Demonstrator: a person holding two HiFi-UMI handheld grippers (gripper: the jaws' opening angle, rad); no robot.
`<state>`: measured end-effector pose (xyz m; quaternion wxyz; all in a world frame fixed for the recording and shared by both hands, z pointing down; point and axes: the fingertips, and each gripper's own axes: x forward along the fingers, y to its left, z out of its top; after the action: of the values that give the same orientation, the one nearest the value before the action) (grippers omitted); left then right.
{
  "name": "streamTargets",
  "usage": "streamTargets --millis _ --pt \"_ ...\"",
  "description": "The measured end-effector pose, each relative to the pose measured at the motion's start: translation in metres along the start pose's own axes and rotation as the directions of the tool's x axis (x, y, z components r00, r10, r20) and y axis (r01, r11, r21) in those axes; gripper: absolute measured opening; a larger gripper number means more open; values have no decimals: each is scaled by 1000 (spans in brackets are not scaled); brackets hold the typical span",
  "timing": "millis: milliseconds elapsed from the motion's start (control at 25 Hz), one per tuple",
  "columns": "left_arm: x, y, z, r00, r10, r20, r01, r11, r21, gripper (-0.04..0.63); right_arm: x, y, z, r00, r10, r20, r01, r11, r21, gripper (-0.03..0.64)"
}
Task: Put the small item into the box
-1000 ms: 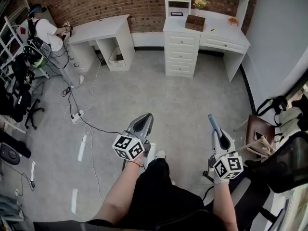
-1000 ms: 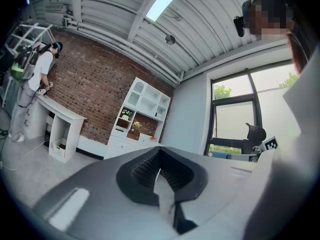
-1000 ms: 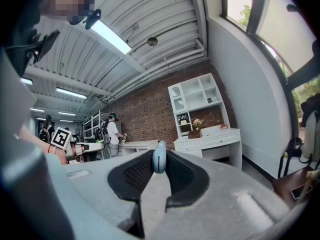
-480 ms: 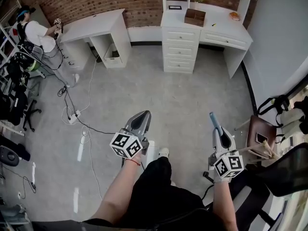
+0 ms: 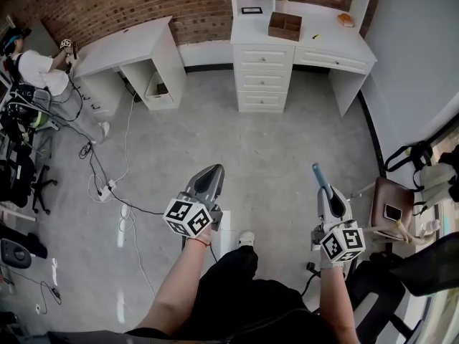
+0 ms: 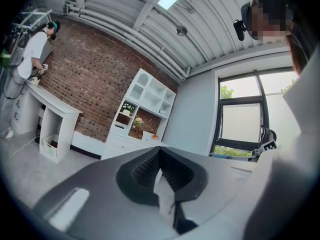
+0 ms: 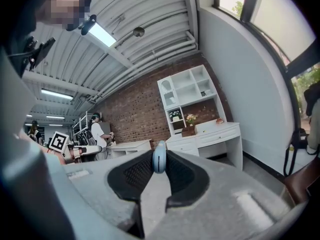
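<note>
The right gripper [image 7: 159,171] pinches a small pale-blue rounded piece [image 7: 159,157] edgewise at its tips (probably light, stiff, slippery); the left gripper [image 6: 159,155] is closed and empty.

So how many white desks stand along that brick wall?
2. A plain desk stands at the left, with a person beside it; a desk with drawers stands at the right. Others may lie outside the view.

Pale blue small item [image 7: 159,162]; brown box [image 5: 285,26] (white desk [image 5: 331,36], brick-red wall [image 5: 115,4]).
</note>
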<state>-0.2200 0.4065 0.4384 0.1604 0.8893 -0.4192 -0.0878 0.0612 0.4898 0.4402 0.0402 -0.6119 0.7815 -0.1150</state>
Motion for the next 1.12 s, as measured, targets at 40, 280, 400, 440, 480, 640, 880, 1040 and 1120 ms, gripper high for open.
streamTargets --millis 40,280,400,440,480,640,880,1040,1120 --pt "7 5 1 1000 -4 -4 4 1000 -3 2 7 -2 0 1000 -6 -3 6 1000 3 69" --pt "39 36 7 1000 -21 -15 21 1000 -13 2 46 -9 1 999 -35 -6 35 999 14 69" --pt "50 49 11 999 -31 -18 31 1000 -3 2 65 -11 4 999 -41 1 41 999 11 69" --pt "53 54 12 999 -31 -17 31 1000 -1 2 71 -11 5 999 -43 5 43 999 12 69" --pt "55 59 14 999 -30 -15 30 1000 -2 2 76 -11 6 999 -44 10 44 999 14 69" --pt "61 78 17 1000 -17 -21 16 1000 -16 2 94 -9 9 999 -44 7 44 999 16 69" --pt "81 91 16 1000 -5 -27 5 1000 -26 2 112 -25 7 998 -60 -6 60 998 27 69" --pt "100 98 17 1000 0 -26 -1 1000 -29 2 130 -41 10 998 -70 -3 70 997 35 69" --pt "112 105 18 1000 6 -22 -7 1000 -30 2 142 -47 14 998 -63 1 63 998 28 69"
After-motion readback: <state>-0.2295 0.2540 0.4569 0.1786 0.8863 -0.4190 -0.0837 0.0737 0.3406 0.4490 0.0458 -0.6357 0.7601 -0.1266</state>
